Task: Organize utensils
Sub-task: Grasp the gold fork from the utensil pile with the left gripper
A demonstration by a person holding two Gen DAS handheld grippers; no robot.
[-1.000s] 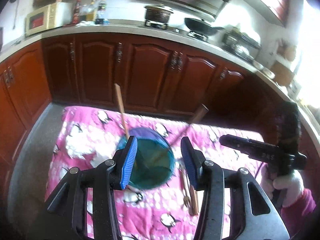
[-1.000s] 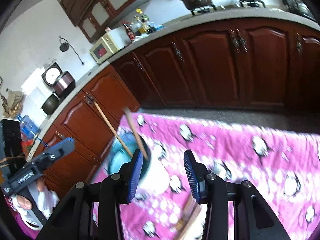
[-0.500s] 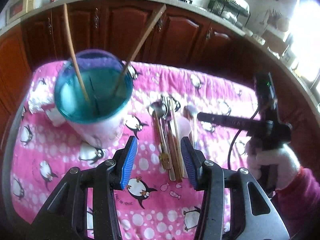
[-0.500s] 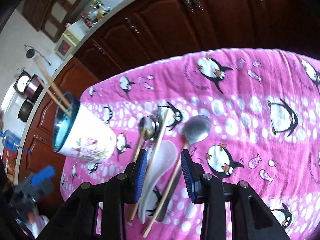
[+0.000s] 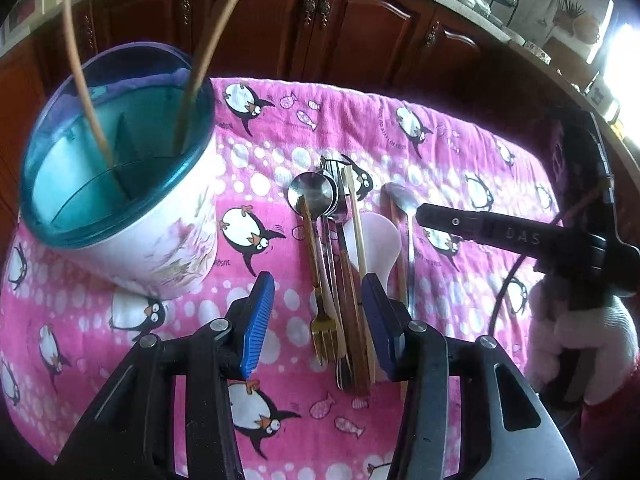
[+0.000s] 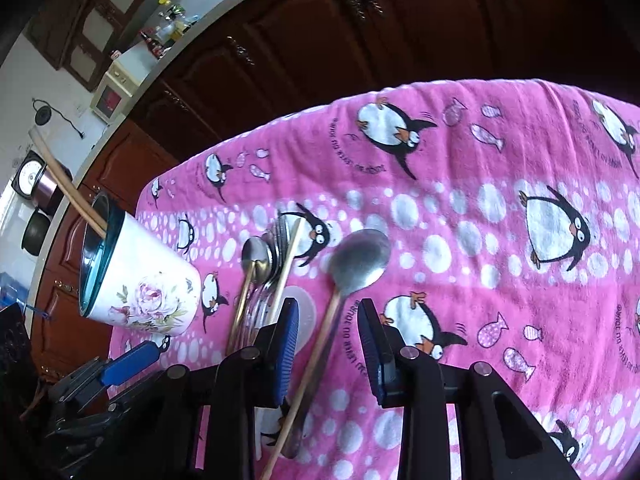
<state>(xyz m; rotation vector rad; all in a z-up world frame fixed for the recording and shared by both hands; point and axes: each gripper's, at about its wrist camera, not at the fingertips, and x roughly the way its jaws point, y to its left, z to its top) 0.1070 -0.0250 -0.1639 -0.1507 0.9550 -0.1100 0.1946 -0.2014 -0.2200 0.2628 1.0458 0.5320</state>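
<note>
Two tongs: left gripper (image 5: 318,316) spread over the utensils (image 5: 340,272); right gripper (image 6: 328,340) closing, big spoon (image 6: 352,276) between, untouched.
Writing: "DAS".
Holder (image 5: 120,188): left, on penguin cloth (image 5: 440,152).

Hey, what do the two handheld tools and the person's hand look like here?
Both tools, left and right, have black angular frames with silver screws and ribbed blue pads. Seen from the left, the right one's black body reads "DAS", with a dark cable. The right hand wears a white knit glove and magenta sleeve.
</note>
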